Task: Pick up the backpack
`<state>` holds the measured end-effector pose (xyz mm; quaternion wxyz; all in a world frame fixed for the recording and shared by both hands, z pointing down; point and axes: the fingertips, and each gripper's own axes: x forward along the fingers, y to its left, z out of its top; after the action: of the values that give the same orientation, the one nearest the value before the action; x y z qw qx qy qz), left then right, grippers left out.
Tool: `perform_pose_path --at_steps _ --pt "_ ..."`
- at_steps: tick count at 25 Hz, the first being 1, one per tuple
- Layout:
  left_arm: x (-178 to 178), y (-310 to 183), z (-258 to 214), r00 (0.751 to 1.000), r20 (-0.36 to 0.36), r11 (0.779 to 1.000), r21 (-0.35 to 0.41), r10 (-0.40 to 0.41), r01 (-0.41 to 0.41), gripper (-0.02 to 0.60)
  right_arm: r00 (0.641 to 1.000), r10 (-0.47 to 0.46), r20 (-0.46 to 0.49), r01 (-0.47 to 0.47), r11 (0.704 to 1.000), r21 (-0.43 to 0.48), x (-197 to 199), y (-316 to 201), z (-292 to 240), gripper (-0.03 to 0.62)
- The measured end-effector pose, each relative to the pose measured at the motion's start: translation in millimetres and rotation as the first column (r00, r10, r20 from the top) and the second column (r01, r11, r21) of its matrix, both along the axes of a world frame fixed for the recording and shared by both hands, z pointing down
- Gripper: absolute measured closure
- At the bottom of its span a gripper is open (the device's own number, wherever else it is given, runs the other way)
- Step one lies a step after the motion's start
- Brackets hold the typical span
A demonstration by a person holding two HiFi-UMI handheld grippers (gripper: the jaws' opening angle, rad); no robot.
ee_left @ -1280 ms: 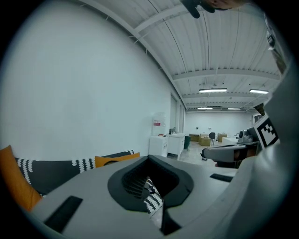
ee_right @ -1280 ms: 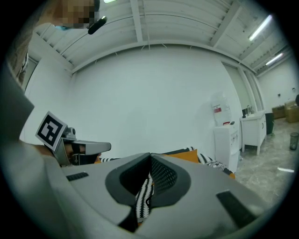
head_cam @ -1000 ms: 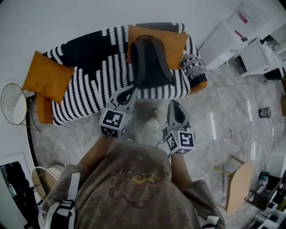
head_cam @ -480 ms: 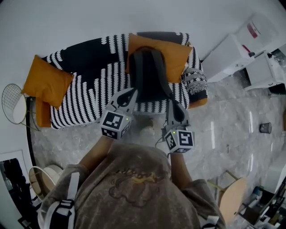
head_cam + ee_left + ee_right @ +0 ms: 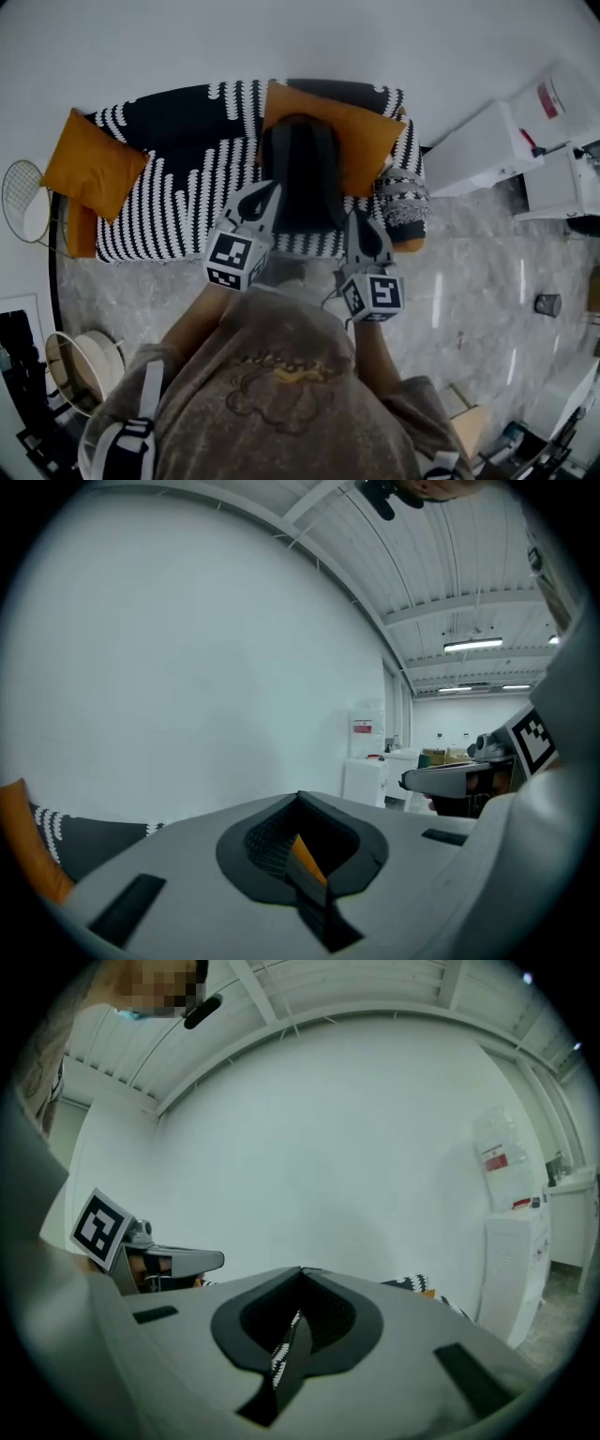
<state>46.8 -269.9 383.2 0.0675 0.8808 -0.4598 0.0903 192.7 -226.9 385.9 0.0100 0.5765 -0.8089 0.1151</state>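
A dark grey backpack (image 5: 302, 173) stands upright on the black-and-white striped sofa (image 5: 178, 202), leaning on an orange cushion (image 5: 366, 136). My left gripper (image 5: 270, 194) is shut and empty, its tip at the backpack's lower left edge. My right gripper (image 5: 353, 221) is shut and empty too, just off the backpack's lower right corner. In the left gripper view the closed jaws (image 5: 302, 803) point at the white wall, with a sliver of orange between them. In the right gripper view the shut jaws (image 5: 302, 1274) face the wall over the sofa.
A second orange cushion (image 5: 92, 166) lies on the sofa's left end, a patterned pillow (image 5: 401, 199) at its right. White cabinets (image 5: 497, 141) stand at the right. A round wire side table (image 5: 22, 200) is left of the sofa. Marble floor lies below.
Both grippers have moved forward to the sofa's front edge, beside the backpack's base. The sofa and backpack sit nearer in the head view. Both stay shut.
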Motion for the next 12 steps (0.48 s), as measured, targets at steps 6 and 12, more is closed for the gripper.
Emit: perform_pose_path --at_steps 6,12 --pt "4 -33 0 0.999 -0.006 0.999 -0.009 -0.039 0.039 0.58 0.999 -0.046 0.009 0.046 0.999 -0.015 4 -45 4 0.588" --pt "2 -65 7 0.998 -0.001 0.998 -0.007 -0.058 0.058 0.578 0.997 -0.067 0.027 0.067 0.997 -0.029 -6 -80 18 0.588"
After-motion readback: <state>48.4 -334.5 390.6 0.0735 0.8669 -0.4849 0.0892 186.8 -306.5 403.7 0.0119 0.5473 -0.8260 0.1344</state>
